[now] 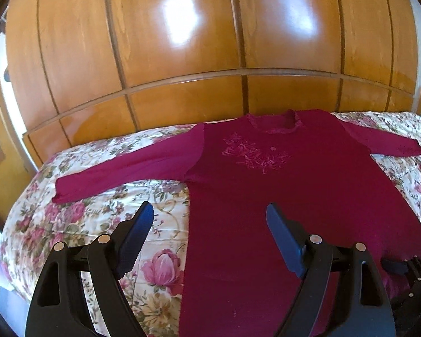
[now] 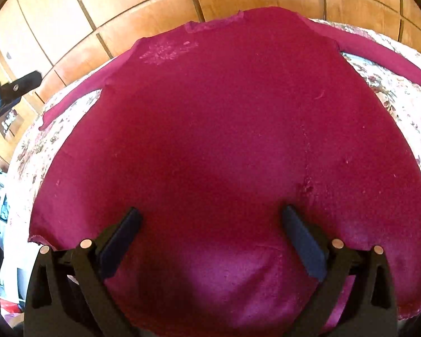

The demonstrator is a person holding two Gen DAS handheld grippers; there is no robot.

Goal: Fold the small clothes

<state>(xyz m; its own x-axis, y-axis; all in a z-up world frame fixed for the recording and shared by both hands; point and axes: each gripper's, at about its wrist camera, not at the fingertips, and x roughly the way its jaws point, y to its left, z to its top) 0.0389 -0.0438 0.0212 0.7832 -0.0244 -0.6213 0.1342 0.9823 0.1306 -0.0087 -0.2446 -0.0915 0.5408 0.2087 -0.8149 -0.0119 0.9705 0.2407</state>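
The magenta dress (image 1: 266,196) lies flat on the flowered bedspread (image 1: 70,219), its long axis running hem-to-collar, the collar toward the wardrobe (image 1: 182,42). The left gripper (image 1: 210,224) and right gripper (image 2: 210,224) hover near the hem, both spread wide and empty. Best to pinch the hem corners evenly.

The garment (image 1: 266,196) is laid flat on the bedspread (image 1: 70,224), neckline at the far end and hem nearest the fingers. One sleeve (image 1: 120,174) is extended to the left of the left gripper (image 1: 210,219), the other sleeve (image 1: 379,140) to the far right. The wardrobe (image 1: 182,42) is positioned behind the bed. The right gripper (image 2: 210,219) is located above the lower body of the garment, fingers spread apart over it.
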